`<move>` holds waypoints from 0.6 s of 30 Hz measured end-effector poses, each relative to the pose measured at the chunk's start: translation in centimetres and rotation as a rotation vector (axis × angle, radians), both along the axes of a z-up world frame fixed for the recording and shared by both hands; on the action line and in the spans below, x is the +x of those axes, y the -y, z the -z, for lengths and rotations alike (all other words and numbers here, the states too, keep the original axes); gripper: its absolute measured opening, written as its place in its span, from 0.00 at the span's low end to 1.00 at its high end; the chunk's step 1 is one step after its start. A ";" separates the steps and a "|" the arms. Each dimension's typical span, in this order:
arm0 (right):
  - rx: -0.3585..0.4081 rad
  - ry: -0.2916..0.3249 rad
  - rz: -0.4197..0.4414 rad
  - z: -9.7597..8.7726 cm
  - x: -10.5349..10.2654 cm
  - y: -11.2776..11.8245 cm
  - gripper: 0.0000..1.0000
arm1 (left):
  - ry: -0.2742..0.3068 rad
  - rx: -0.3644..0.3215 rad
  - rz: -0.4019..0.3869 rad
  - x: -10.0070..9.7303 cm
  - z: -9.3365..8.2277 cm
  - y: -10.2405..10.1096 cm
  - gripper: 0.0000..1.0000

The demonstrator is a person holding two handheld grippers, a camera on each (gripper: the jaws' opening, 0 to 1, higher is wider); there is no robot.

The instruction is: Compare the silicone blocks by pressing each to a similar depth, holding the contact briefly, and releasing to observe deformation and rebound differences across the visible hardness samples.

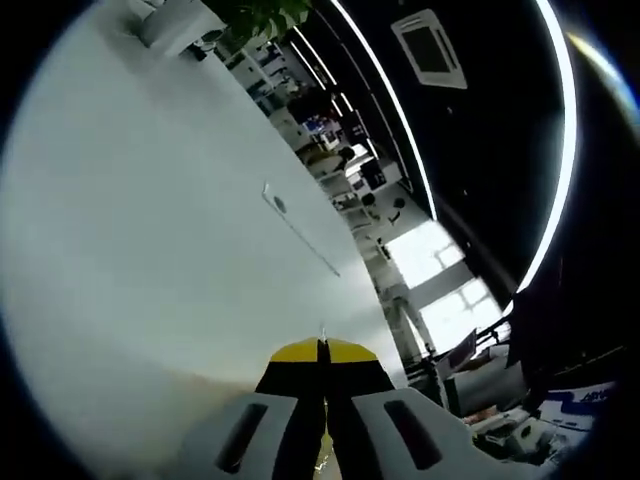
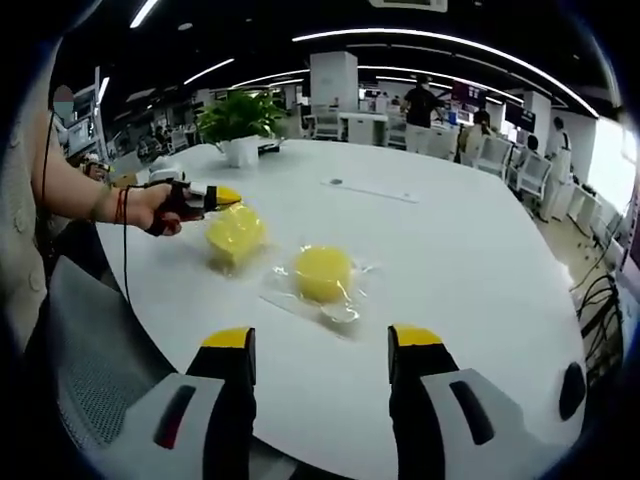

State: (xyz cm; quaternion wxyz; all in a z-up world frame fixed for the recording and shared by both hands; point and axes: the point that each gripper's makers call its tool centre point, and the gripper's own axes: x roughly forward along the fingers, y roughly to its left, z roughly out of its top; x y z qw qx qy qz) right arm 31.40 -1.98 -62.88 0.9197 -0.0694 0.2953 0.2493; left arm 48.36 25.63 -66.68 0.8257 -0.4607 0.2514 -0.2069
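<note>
Yellow-tipped black tongs (image 2: 320, 345), white housings, red wristband (image 2: 121, 206)

An open-plan office. A large white oval meeting tabletop (image 2: 480, 250) fills the foreground, with a potted green plant (image 2: 238, 118) standing on it. Behind it stand rows of white desks and pale office chairs (image 2: 492, 152), and people (image 2: 422, 105) stand among them. Long curved strip lights (image 2: 450, 42) run across the dark ceiling, which carries a square air-conditioning vent (image 1: 430, 48), and bright windows (image 1: 440, 275) show at one side
</note>
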 end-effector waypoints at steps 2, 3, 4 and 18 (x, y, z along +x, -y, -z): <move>0.002 0.005 -0.001 -0.1 -0.1 0.0 0.48 | 0.011 0.023 0.006 -0.3 -0.4 0.2 0.00; 0.003 0.006 -0.002 -0.1 -0.1 -0.1 0.48 | 0.009 -0.013 0.015 -0.5 -0.7 0.5 0.00; 0.005 0.009 -0.003 -0.2 -0.1 -0.1 0.48 | 0.012 0.005 0.006 -0.6 -0.8 0.3 0.00; 0.027 0.056 -0.019 -1.4 -0.5 -0.9 0.49 | 0.053 0.004 0.016 -2.2 -3.9 0.3 0.00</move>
